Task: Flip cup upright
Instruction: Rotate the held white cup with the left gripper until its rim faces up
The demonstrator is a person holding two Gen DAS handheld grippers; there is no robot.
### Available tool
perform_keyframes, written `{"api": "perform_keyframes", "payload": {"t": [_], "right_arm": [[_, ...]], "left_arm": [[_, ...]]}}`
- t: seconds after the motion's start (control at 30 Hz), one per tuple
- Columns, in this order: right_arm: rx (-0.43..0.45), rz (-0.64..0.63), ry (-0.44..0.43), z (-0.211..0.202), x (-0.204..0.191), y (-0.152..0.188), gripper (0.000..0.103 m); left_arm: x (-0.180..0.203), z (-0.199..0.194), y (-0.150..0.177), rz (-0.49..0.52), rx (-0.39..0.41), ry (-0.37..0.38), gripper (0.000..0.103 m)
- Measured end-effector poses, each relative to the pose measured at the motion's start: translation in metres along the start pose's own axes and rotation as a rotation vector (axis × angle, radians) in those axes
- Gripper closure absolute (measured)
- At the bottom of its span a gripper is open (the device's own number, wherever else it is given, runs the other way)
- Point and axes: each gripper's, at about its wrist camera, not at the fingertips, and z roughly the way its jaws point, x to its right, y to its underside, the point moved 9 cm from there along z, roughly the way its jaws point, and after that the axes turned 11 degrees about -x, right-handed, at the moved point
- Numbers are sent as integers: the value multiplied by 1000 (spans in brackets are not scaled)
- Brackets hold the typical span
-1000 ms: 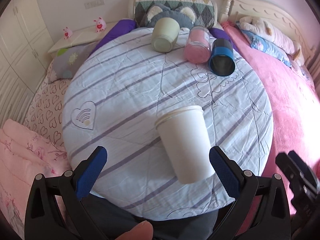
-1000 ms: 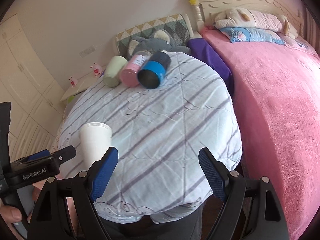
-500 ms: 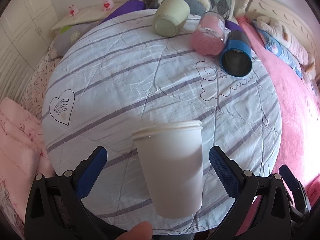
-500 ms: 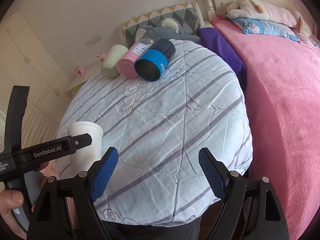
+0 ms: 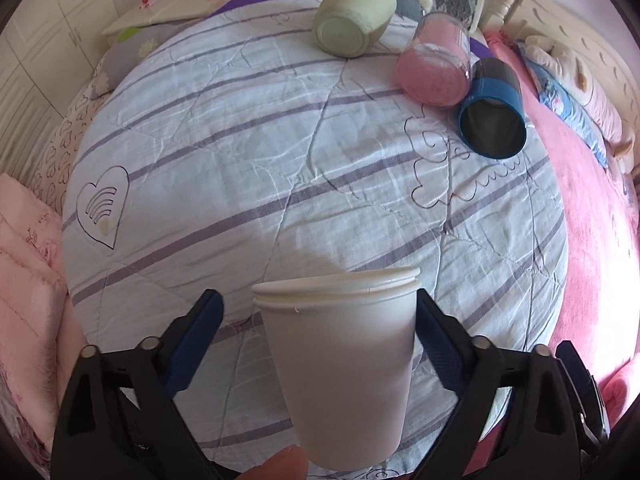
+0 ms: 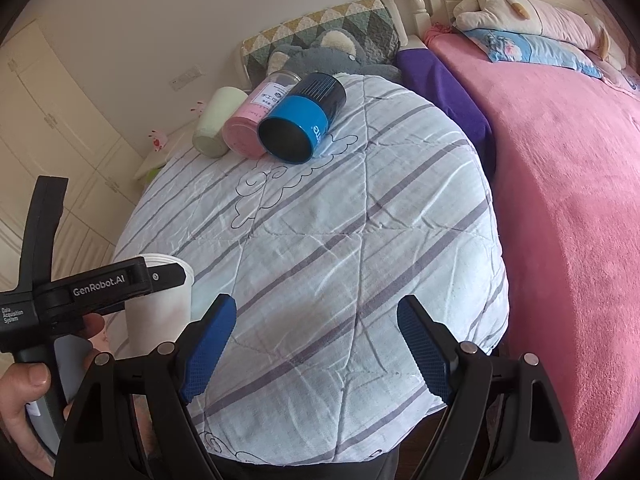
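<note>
Two tools spread, left tool [image 5: 318,332] now straddling white cup [image 5: 340,364], closer than before, right tool [image 6: 316,344] empty

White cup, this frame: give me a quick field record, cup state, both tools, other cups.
white cup: lying on its side on the striped cloth, rim away from the camera
left tool: open, fingers either side of the cup, left finger clear of it
right tool: open, holding nothing
green cup: on its side, far edge
pink jar: on its side
blue cup: on its side, beside the jar
</note>
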Motion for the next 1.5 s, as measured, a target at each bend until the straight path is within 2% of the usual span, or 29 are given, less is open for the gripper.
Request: {"api": "perform_keyframes", "payload": {"t": [0.13, 0.83, 1.1, 1.33, 1.5], "right_arm": [[-4, -1, 2, 2, -2, 0, 19], [-5, 17, 8, 1, -4, 4, 19], [0, 14, 7, -1, -10, 5, 19], [0, 5, 9, -2, -22, 8, 19], [5, 8, 16, -3, -27, 10, 19]], "left_arm": [[1, 4, 0, 16, -12, 2, 27], [1, -25, -9, 102, 114, -2, 29], [-3, -59, -21, 159, 283, -69, 29], [-7, -77, -35, 201, 391, -104, 29], [-5, -93, -39, 235, 520, -123, 29]]}}
